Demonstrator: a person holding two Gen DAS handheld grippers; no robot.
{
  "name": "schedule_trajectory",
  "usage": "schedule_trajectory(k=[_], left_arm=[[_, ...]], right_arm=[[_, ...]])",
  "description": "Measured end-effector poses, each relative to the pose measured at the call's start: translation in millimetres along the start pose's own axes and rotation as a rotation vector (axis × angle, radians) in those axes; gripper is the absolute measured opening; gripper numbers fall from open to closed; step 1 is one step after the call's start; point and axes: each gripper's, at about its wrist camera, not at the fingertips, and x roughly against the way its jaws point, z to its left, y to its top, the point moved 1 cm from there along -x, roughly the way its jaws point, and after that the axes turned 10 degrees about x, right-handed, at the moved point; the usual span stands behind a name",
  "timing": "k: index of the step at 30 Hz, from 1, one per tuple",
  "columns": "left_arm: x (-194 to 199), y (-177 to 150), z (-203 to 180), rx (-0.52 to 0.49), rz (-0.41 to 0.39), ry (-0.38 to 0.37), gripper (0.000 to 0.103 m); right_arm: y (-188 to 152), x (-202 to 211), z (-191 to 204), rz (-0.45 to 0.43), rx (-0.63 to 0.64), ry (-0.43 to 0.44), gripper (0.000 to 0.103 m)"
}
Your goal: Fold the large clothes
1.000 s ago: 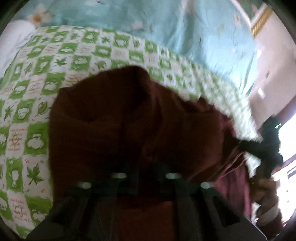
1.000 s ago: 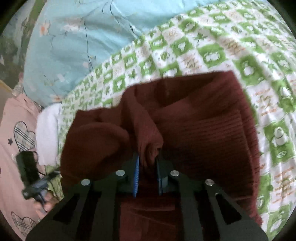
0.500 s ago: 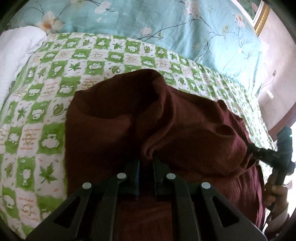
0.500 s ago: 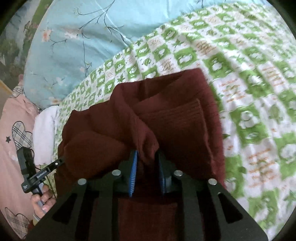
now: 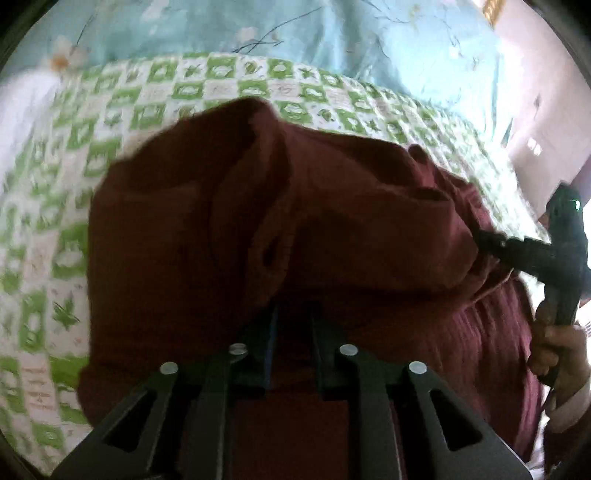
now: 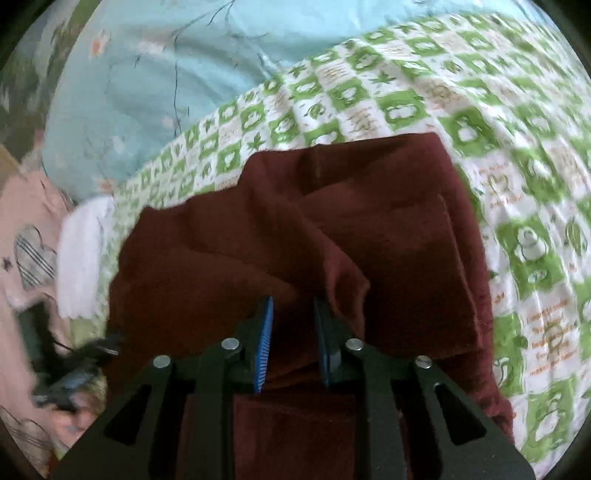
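Observation:
A dark red knit garment (image 5: 332,229) lies bunched on a green-and-white checked bed cover (image 5: 66,206); it also fills the middle of the right wrist view (image 6: 388,236). My left gripper (image 5: 293,317) is shut on a fold of its near edge. My right gripper (image 6: 293,314) has its blue pads a little apart, with cloth lying between and over the right pad. The right gripper (image 5: 554,254) shows at the garment's right side in the left wrist view, held by a hand. The left gripper (image 6: 74,373) shows blurred at lower left in the right wrist view.
A light blue flowered quilt (image 5: 295,33) lies along the far side of the bed, also in the right wrist view (image 6: 147,92). A white cloth (image 6: 81,258) sits at the bed's left edge beside pink bedding with hearts (image 6: 26,258). A wall (image 5: 546,110) stands at right.
Both grippers moved forward with the garment's near edge, pushing it over itself. The right gripper's pads have spread slightly and the fold it pinched has slipped to the right pad.

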Motion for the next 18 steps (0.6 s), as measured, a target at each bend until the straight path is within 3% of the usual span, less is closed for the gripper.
schedule_trajectory(k=[3,5,6,9,18], left_arm=[[22,-3,6,0.041,-0.036,-0.023,0.015],[41,-12,7,0.058,-0.064,-0.026,0.025],[51,-18,9,0.071,-0.081,-0.024,0.032],[79,-42,21,0.128,-0.111,-0.048,0.041],[133,-134,74,0.289,-0.125,-0.033,0.055]], right_arm=[[-9,30,14,-0.044,0.038,-0.023,0.029],[-20,47,19,-0.071,0.051,-0.022,0.047],[-27,56,20,-0.081,0.056,-0.023,0.048],[-52,75,23,-0.085,0.054,-0.016,0.048],[-135,127,9,-0.078,0.018,-0.057,0.049]])
